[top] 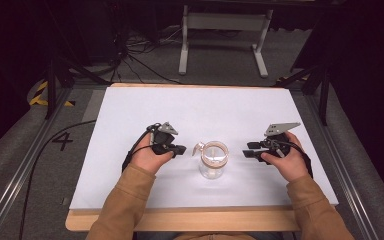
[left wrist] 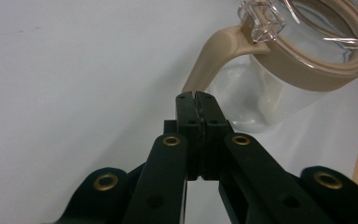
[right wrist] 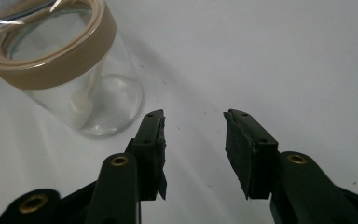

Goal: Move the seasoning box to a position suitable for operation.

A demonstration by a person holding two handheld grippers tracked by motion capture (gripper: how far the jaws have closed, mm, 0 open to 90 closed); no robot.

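Note:
A clear glass jar with a tan rim band and a tan handle stands upright at the middle of the white table. My left gripper lies just left of the jar, its tips close to the handle; in the left gripper view its jaws are pressed together with nothing between them. To the right of the jar sits my right gripper, pointing at it from a short way off. Its jaws stand apart over bare table.
The white table top has a wooden front edge. Black frame rails run along both sides. A white stand and cables lie on the floor beyond the far edge.

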